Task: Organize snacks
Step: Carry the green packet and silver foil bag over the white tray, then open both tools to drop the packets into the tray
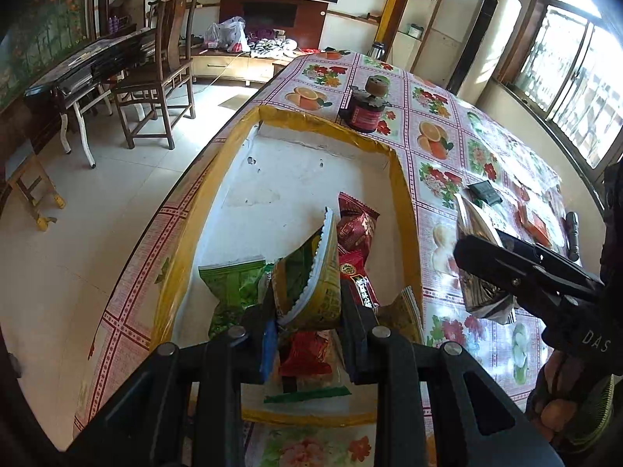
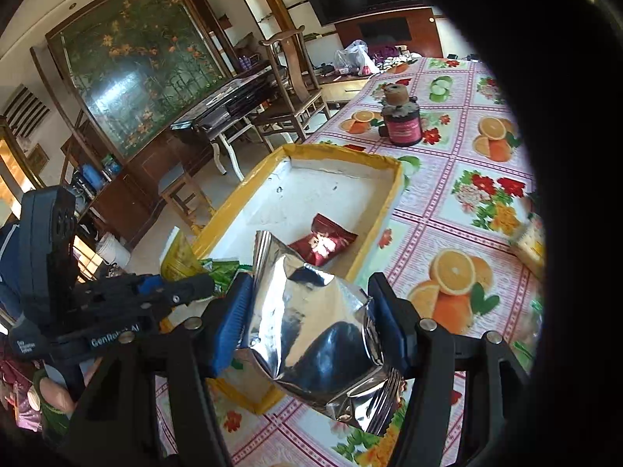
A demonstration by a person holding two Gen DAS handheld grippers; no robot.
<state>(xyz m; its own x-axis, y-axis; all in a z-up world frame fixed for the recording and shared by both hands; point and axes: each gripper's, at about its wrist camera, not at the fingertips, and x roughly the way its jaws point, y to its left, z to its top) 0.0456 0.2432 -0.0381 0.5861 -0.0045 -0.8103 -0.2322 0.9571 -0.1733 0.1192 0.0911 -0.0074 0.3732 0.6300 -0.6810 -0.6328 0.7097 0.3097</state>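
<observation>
My left gripper (image 1: 307,303) is shut on a yellow-green snack packet (image 1: 307,272) and holds it over the near end of a white tray with a yellow rim (image 1: 405,210). Under it in the tray lie a green packet (image 1: 233,288) and dark red packets (image 1: 356,229). My right gripper (image 2: 311,292) is shut on a crumpled silver foil packet (image 2: 315,323) above the tray's near right corner (image 2: 389,202). A single red packet (image 2: 323,241) shows in the tray beyond it. Each gripper appears in the other's view: the right gripper (image 1: 479,268), the left gripper (image 2: 194,286).
A dark jar with a brown stopper (image 1: 366,111) stands on the fruit-patterned tablecloth beyond the tray. Loose packets (image 1: 533,222) and a black torch (image 1: 572,233) lie at the right. The table edge runs just left of the tray; a wooden chair (image 1: 159,78) stands on the floor.
</observation>
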